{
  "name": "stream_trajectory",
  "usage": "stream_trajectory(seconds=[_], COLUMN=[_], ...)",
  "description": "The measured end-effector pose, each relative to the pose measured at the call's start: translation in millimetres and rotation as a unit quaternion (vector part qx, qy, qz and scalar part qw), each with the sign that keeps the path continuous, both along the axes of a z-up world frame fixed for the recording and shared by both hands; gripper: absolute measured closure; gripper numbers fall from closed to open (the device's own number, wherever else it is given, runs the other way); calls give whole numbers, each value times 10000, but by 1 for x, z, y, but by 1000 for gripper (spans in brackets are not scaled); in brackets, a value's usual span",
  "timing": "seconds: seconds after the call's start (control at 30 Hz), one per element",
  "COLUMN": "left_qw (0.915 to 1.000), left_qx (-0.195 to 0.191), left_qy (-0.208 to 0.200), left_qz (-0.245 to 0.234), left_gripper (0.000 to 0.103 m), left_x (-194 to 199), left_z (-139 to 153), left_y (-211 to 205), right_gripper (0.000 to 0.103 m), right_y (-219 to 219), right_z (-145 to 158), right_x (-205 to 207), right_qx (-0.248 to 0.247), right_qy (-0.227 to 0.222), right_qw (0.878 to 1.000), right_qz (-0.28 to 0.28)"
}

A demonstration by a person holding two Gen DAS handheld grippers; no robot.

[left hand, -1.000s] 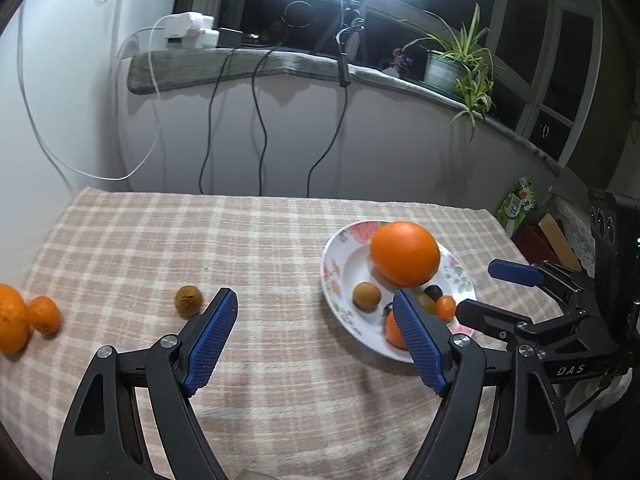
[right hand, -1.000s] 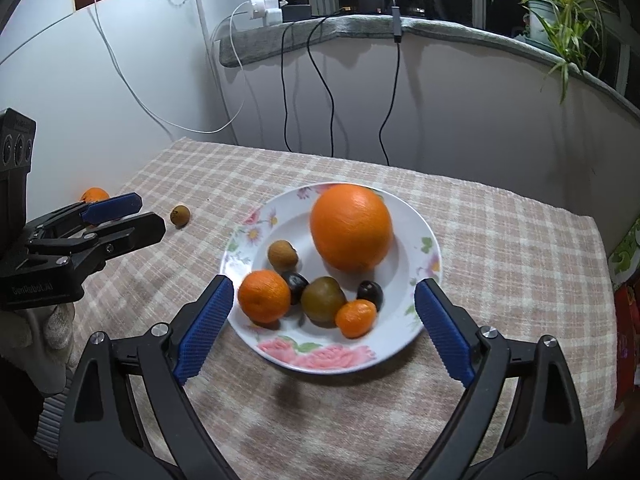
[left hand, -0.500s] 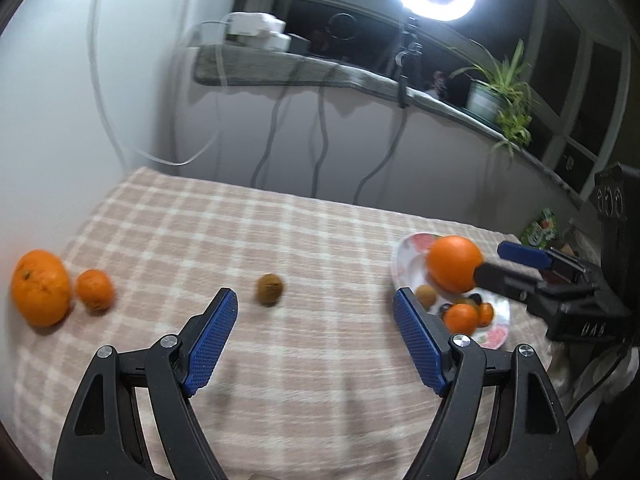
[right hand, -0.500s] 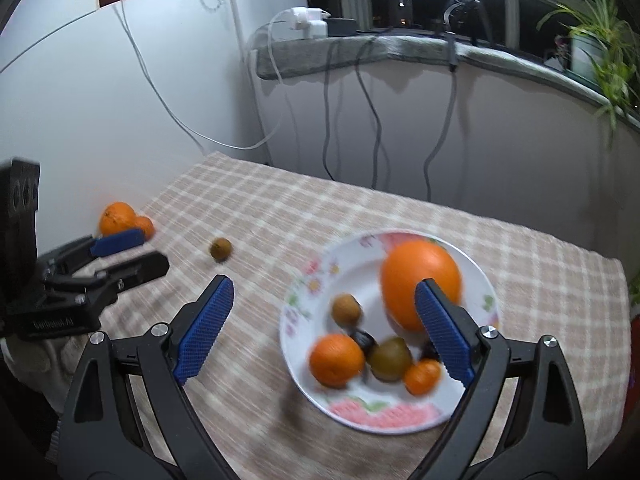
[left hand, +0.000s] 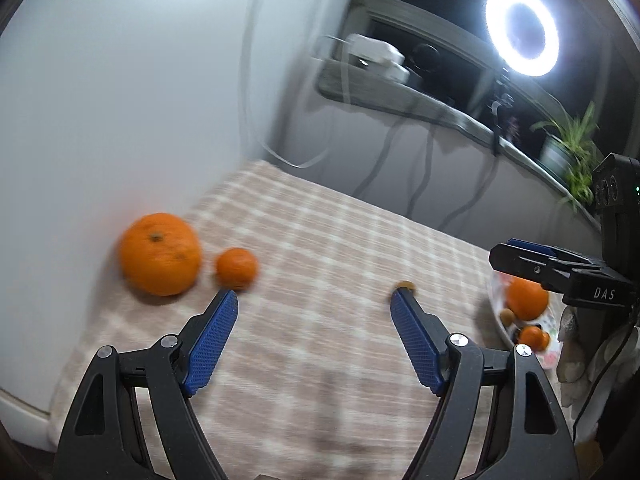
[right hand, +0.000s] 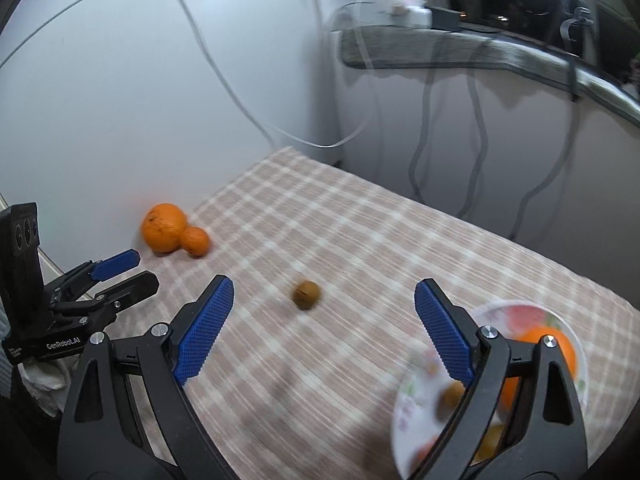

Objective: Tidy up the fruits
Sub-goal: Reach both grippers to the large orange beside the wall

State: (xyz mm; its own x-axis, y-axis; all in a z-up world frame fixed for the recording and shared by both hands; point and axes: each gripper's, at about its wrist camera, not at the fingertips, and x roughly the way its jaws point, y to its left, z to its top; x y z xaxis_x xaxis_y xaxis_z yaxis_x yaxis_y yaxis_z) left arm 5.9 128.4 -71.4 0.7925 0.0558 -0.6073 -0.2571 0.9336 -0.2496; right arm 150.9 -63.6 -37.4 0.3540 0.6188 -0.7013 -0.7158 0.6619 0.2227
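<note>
While your left gripper (left hand: 314, 300) hangs over the checked tablecloth (left hand: 320, 240) with its fingers wide apart and nothing between them, the large orange (left hand: 160, 254) and the small mandarin (left hand: 236, 269) sit just beside each other at the far left, by the white wall. Your right gripper (right hand: 324, 296) is also spread wide and empty. A small brown fruit (right hand: 306, 295) lies alone mid-table, and the flowered plate (right hand: 408, 396) holding more fruit sits near right.
</note>
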Motion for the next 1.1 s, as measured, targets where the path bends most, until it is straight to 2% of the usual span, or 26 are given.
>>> stream_trajectory(seconds=[0.07, 0.2, 0.43, 0.63, 0.77, 1.1], left_qw=[9997, 9978, 9939, 9925, 9930, 9927], left_qx=[-22, -184, -316, -415, -351, -337], left_qy=[-9, 29, 53, 149, 247, 286], left_qz=[224, 630, 1053, 1141, 1101, 1124], left_gripper=[25, 36, 36, 36, 36, 38], left_x=[-7, -17, -25, -23, -17, -7], left_z=[-3, -13, -21, -30, -34, -38], left_y=[12, 33, 61, 73, 74, 77], right_gripper=[9, 9, 9, 9, 9, 9], right_y=[20, 53, 120, 175, 205, 250], right_z=[0, -2, -13, -28, -41, -63], right_x=[3, 8, 14, 13, 14, 8], right_qx=[6, 48, 228, 251, 282, 253], right_qy=[65, 203, 692, 1016, 1266, 1550], right_qw=[9998, 9980, 9879, 9757, 9677, 9538], right_qz=[213, 602, 1372, 1922, 2162, 2562])
